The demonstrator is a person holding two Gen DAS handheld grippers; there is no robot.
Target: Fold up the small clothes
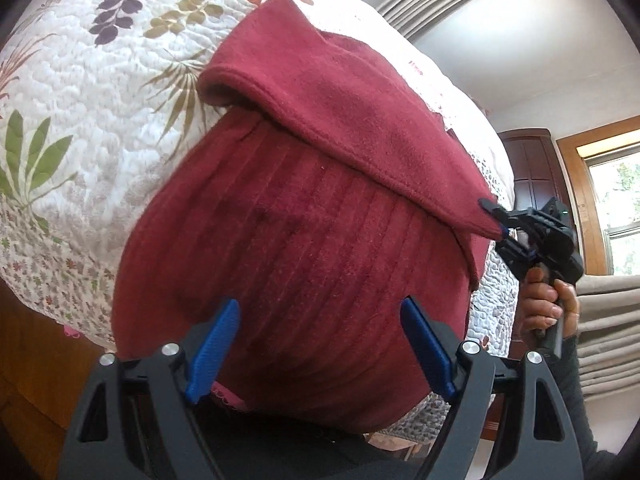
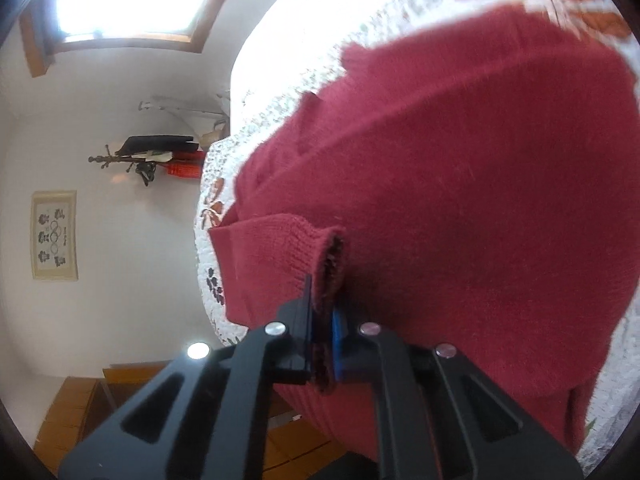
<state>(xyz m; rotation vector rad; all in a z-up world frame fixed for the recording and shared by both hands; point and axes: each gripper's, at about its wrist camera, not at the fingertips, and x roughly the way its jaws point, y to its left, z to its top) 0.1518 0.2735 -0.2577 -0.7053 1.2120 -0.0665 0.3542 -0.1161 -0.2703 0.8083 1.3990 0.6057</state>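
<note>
- While the dark red sweater (image 1: 304, 216) lies spread on the quilted bedspread (image 1: 80, 128), its ribbed hem hangs near the bed's front edge, closest to the left wrist camera.
- Left gripper (image 1: 320, 344): its two blue-padded fingers (image 1: 214, 350) stand wide apart, holding nothing, poised just over the ribbed lower part of the sweater.
- Right gripper (image 2: 322, 344): its jaws are pressed together on the ribbed sleeve cuff (image 2: 320, 264), the knit pinched between the black finger and the blue pad.
- In the left wrist view, that same right gripper (image 1: 498, 224) shows at the right side of the bed, clamped on the tip of the sleeve (image 1: 340, 120), which stretches diagonally across the sweater's body from the upper left down to the right.
- A person's hand (image 1: 546, 308) wraps the right gripper's handle, with a dark sleeve below it.
- The bedspread is white with a pattern of leaves in green, purple, olive and rust, and a border of small flowers near its edge.
- The sweater's far edge reaches toward the middle of the bed; the sleeve's folded edge rises slightly off the body, leaving a shadowed gap beneath it at the left.
- Beyond the bed, a wood-framed window (image 1: 608, 208) shows in the left wrist view, and a framed picture (image 2: 54, 236) hangs on the white wall in the right wrist view.
</note>
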